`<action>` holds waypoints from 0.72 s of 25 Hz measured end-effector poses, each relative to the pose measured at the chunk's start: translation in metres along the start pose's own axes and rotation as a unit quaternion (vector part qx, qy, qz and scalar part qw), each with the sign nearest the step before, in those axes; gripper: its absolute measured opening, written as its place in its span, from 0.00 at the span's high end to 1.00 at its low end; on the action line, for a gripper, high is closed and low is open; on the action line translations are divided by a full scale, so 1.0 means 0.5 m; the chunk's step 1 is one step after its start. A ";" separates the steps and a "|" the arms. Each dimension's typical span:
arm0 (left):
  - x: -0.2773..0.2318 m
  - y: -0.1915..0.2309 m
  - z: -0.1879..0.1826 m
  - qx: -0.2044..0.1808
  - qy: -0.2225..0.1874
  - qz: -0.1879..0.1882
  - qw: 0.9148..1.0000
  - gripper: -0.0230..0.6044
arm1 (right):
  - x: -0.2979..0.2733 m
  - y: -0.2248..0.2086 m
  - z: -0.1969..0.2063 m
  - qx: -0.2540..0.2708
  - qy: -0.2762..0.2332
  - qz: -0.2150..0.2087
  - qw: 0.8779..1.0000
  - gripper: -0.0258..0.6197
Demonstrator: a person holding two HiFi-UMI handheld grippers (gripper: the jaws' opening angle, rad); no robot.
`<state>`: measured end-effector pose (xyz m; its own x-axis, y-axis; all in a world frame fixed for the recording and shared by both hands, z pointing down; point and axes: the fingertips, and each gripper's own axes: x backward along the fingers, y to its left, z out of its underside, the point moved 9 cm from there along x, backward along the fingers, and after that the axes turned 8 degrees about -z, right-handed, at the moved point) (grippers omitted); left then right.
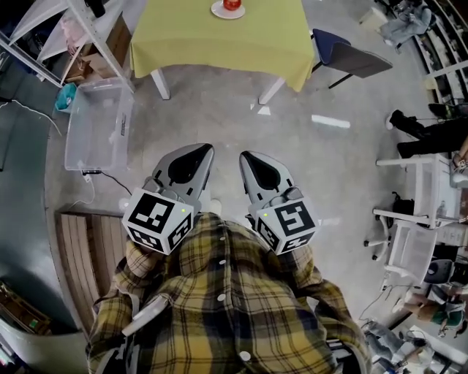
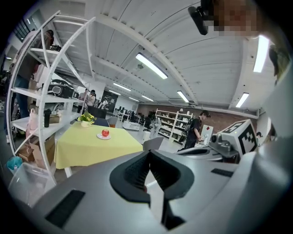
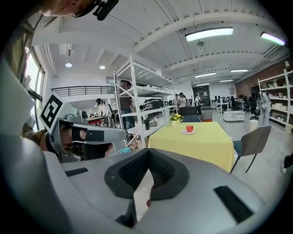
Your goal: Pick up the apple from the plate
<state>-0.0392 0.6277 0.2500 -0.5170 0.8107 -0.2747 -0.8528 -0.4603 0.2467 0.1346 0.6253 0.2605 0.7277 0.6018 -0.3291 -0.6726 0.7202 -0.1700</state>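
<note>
I judge the task barely started: nothing is picked up, and the whole approach is left to do. The apple (image 1: 232,4) sits on its plate (image 1: 217,11) on the counter (image 1: 219,44), well ahead of both sets of jaws, with a wide stretch of bare floor (image 1: 241,120) between them and the counter's near edge.

The left gripper (image 2: 149,152) has its jaws closed tip to tip, with nothing between the pads. From its view the apple lies far ahead and off to the left of the jaws' line. The right gripper (image 3: 148,151) looks the same to me, pads meeting at the tips and holding nothing. From there the apple lies far ahead and to the right of the jaws' line. In the head view the two grippers are side by side, close to my body and pointing roughly toward the counter. The apple lies between their two lines.

What remains, as I see it:
- Close the whole distance to the counter.
- Choose a gripper and open its jaws wide enough for the apple.
- Bring them around the fruit, close, and lift it clear of the plate.

A flowerpot (image 3: 175,120) stands just beyond the plate, so I'd come at the apple from the near side.
</note>
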 end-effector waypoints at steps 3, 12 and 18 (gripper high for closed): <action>-0.051 0.030 -0.023 -0.006 0.001 0.012 1.000 0.95 | -0.037 -0.035 -0.019 -0.001 0.002 0.008 1.000 0.96; -0.250 0.176 -0.129 -0.014 0.010 0.040 0.999 0.95 | -0.212 -0.182 -0.122 0.008 0.006 0.023 1.000 0.96; -0.326 0.280 -0.178 -0.012 0.013 0.047 0.999 0.95 | -0.316 -0.247 -0.170 -0.002 0.010 0.040 0.999 0.96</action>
<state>-0.0809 0.3987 0.2468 -0.5969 0.7534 -0.2758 -0.8014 -0.5432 0.2505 0.0913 0.4120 0.2545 0.6690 0.6505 -0.3597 -0.7289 0.6687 -0.1464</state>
